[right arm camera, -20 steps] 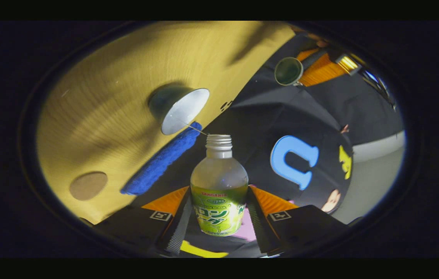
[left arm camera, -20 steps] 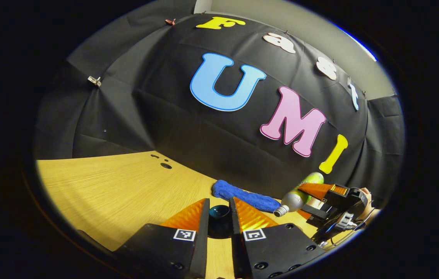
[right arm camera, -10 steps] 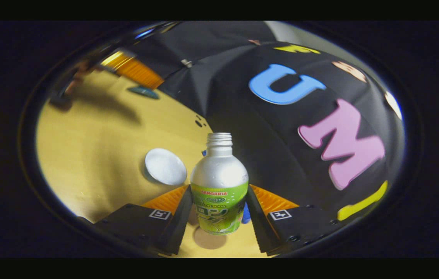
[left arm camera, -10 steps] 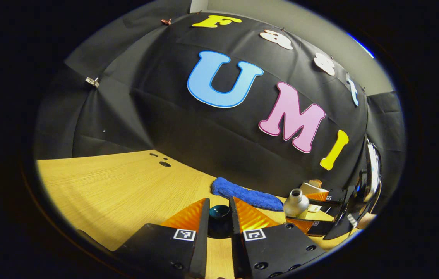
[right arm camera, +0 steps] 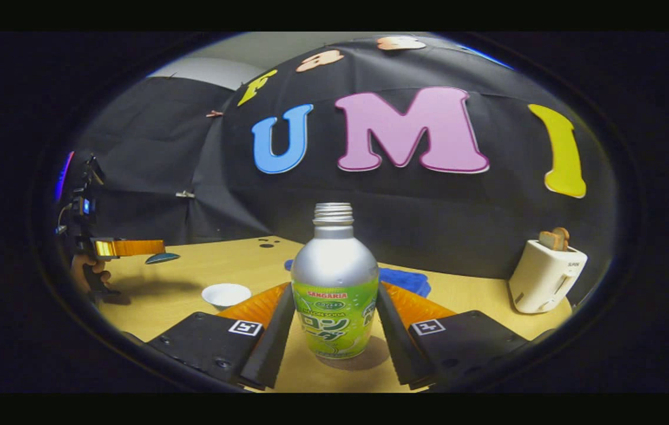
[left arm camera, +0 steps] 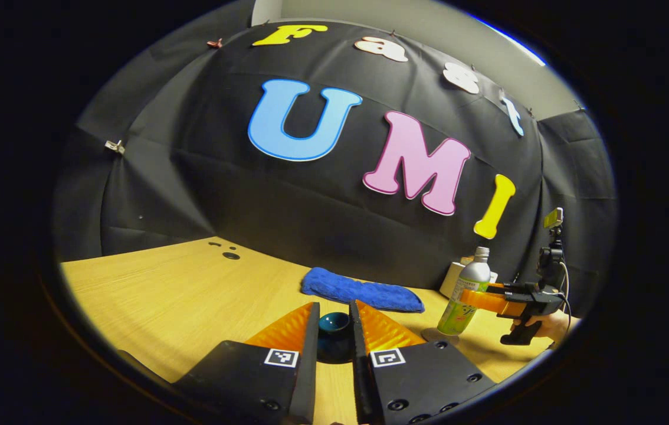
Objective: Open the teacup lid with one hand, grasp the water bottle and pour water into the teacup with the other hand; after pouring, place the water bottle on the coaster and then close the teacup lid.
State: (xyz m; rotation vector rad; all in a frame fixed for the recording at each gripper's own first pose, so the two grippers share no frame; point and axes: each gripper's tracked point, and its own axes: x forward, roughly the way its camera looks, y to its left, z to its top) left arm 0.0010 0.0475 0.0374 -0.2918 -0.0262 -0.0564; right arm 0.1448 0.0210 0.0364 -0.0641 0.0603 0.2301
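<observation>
My right gripper (right arm camera: 334,290) is shut on the silver and green water bottle (right arm camera: 334,295), which stands upright with its cap off. Its base is on or just above the round brown coaster (right arm camera: 370,357); I cannot tell if they touch. The white teacup (right arm camera: 226,293) sits open on the table to the left. My left gripper (left arm camera: 334,311) is shut on the dark teal teacup lid (left arm camera: 334,324), held in the air. In the left gripper view the bottle (left arm camera: 465,294) and the right gripper (left arm camera: 502,300) are at the right, over the coaster (left arm camera: 439,336).
A blue cloth (left arm camera: 361,292) lies by the back wall. A white toaster (right arm camera: 547,274) with toast stands at the back right. The wooden table (left arm camera: 181,289) has small holes far left. A hand (right arm camera: 89,274) holds the left gripper (right arm camera: 128,247) with the lid (right arm camera: 162,258).
The bottle has swung from its tilted pouring pose back to upright and moved away from the teacup down to the coaster. The left gripper still holds the lid, nearly still.
</observation>
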